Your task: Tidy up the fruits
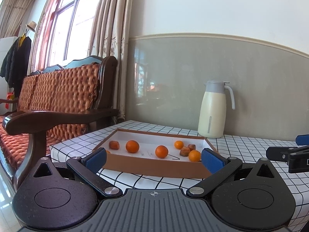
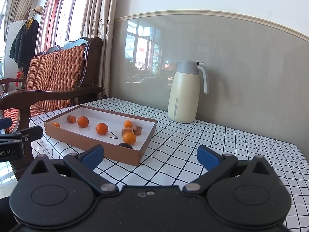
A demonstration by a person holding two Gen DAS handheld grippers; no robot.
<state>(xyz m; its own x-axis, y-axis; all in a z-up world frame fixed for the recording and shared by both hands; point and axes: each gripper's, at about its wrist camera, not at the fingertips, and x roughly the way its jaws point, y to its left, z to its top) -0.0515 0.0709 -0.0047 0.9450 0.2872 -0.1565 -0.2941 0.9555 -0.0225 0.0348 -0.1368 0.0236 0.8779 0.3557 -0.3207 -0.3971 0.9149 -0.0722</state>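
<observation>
A shallow brown cardboard tray with a white floor lies on the checked tablecloth. In it are several small oranges, some brown dried fruits, and a dark round fruit at the near right corner. My left gripper is open and empty, just in front of the tray's near wall. My right gripper is open and empty, above the cloth at the tray's near right corner. Each gripper shows at the edge of the other's view.
A cream thermos jug with a grey lid stands by the wall behind the tray. A wooden sofa with orange cushions is left of the table. The table edge runs close to the tray's left end.
</observation>
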